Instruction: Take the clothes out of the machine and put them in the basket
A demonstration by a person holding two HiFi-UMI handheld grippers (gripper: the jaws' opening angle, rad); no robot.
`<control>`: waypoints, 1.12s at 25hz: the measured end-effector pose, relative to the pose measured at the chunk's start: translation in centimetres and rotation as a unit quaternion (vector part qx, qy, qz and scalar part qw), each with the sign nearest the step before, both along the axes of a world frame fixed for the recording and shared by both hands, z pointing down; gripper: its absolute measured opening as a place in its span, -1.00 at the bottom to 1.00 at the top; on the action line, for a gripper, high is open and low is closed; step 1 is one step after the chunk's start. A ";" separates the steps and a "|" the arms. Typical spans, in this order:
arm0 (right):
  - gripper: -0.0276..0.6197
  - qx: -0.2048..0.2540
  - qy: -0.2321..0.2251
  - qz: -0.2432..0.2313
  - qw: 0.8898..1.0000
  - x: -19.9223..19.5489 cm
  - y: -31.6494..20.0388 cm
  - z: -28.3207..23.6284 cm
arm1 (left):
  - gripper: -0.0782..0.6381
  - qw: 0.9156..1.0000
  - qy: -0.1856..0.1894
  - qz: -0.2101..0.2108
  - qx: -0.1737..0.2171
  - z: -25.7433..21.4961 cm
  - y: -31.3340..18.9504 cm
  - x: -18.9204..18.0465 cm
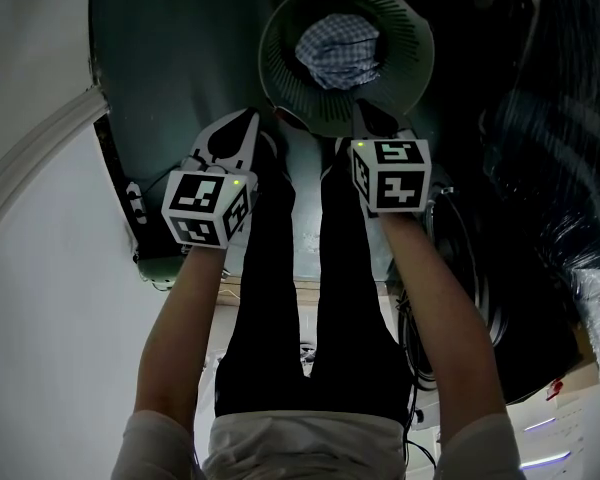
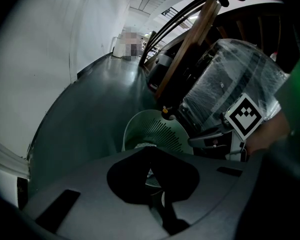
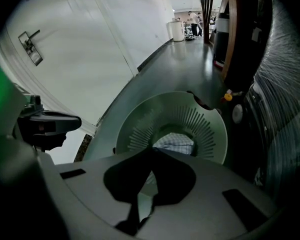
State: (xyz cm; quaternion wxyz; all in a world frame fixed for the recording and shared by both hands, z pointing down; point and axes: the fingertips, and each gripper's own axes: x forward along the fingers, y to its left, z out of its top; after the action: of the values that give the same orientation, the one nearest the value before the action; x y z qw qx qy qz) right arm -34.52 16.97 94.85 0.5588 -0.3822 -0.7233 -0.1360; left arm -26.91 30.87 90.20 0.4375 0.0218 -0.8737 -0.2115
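A round green slotted basket (image 1: pixel 280 78) stands on the dark floor ahead of me. A blue-and-white checked cloth (image 1: pixel 338 50) lies at its bottom. My left gripper (image 1: pixel 246 126) hangs just short of the basket's near-left rim, and my right gripper (image 1: pixel 372 120) is at its near rim. In the left gripper view the black fingers (image 2: pixel 135 174) meet at the tips, with nothing between them, above the basket (image 2: pixel 160 129). The right gripper (image 3: pixel 152 153) is also shut and empty, pointing down at the basket (image 3: pixel 140 129) and the checked cloth (image 3: pixel 176 141).
My own legs in black trousers (image 1: pixel 270 298) stand between my arms. A white curved surface (image 1: pixel 40 268) fills the left. A dark plastic-wrapped bulk (image 1: pixel 560 168) and black cables (image 1: pixel 420 348) crowd the right. A wooden frame (image 2: pixel 190 49) leans beyond the basket.
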 end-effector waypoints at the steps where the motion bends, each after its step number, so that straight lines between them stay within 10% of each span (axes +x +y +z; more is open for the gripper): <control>1: -0.89 -0.002 0.000 0.002 1.000 -0.1 0.0 -0.2 | -0.73 1.000 -0.001 0.000 -0.001 -0.1 0.1 0.0; 28: -0.89 -0.083 -0.048 0.050 0.994 1.6 1.6 -19.3 | -0.73 0.997 -0.066 -0.019 -0.027 -16.5 2.1 2.6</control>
State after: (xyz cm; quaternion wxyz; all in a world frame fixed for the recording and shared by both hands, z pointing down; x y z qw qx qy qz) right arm -32.93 18.55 75.56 0.4953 -0.3839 -0.7765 -0.0657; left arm -24.35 32.94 73.69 0.3755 0.0073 -0.9062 -0.1942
